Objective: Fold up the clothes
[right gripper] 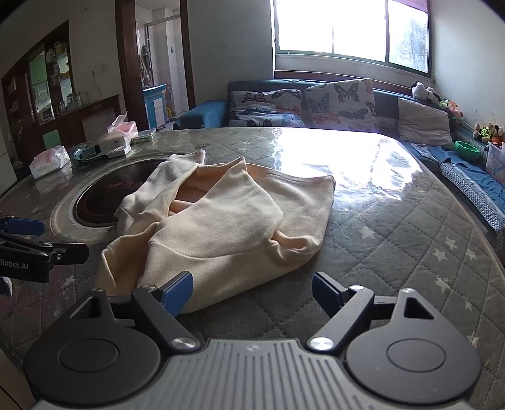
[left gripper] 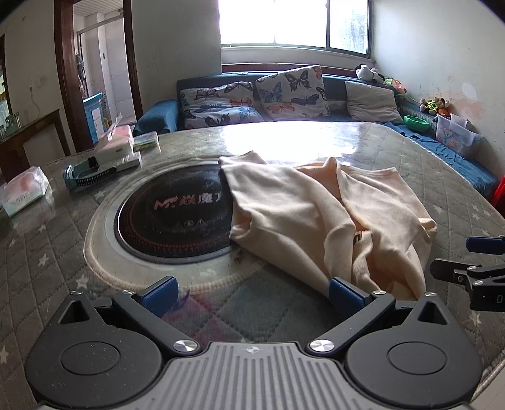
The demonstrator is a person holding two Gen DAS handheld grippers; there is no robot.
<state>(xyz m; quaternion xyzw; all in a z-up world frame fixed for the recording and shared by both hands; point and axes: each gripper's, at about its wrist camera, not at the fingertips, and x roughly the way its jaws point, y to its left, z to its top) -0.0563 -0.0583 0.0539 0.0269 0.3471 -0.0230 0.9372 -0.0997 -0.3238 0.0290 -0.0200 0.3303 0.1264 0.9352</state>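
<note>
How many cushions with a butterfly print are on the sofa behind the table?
2. One butterfly cushion lies flat at the sofa's left part; the other butterfly cushion stands upright just right of it. More may be hidden behind the table edge.

Daylight pours through a wide window in the far wall and glares off the round table under its quilted, star-patterned cover. Behind it a blue sofa carries butterfly-print cushions and a grey pillow. A dark wooden doorway opens at the left.
</note>
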